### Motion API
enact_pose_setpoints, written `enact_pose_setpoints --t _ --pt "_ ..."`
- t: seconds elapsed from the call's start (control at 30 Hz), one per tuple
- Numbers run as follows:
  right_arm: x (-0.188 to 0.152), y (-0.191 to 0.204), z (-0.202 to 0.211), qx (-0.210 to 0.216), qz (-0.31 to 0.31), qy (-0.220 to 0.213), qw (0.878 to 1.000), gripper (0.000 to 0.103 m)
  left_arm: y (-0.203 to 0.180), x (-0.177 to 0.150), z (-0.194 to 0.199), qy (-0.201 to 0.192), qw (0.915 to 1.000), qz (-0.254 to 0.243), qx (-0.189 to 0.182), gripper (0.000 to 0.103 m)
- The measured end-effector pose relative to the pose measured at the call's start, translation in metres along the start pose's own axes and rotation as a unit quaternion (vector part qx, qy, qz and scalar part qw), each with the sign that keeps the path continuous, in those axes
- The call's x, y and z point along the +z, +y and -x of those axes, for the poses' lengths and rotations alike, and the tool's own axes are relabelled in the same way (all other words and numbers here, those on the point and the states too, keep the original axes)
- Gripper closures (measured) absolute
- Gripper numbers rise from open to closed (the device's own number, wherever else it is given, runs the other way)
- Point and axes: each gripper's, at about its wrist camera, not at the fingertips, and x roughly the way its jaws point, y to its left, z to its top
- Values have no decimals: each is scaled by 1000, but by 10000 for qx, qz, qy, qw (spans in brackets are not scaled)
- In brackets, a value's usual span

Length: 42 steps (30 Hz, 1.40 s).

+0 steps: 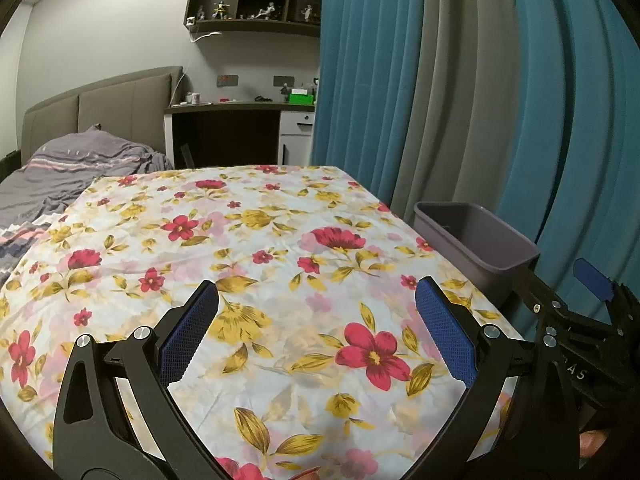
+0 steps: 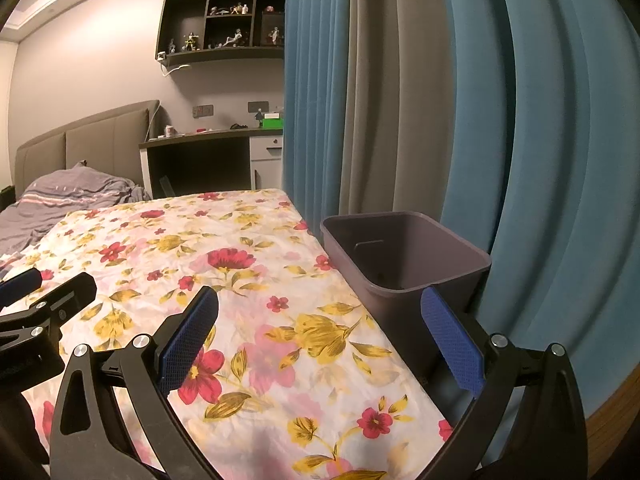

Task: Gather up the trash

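beside the floral-cloth bench [image 2: 256, 280], right edge, stands a grey plastic bin [image 2: 404, 256]; its bottom is hidden, contents unclear. left gripper [image 1: 316, 328] and right gripper [image 2: 320, 332] both spread wide, empty. blue-grey curtains [image 2: 440, 100] behind.

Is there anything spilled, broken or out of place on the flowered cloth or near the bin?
Nothing stands out. The flowered cloth lies flat with only light wrinkles and no trash showing. The grey bin stands upright beside the cloth's edge. Both grippers are open.
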Motion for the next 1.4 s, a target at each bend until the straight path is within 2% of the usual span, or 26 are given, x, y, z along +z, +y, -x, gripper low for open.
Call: enact_pose_setpoints --t 1.4 --pt "-5 -3 0 -48 -80 0 10000 6 -8 -2 -1 -43 10000 -44 -58 6"
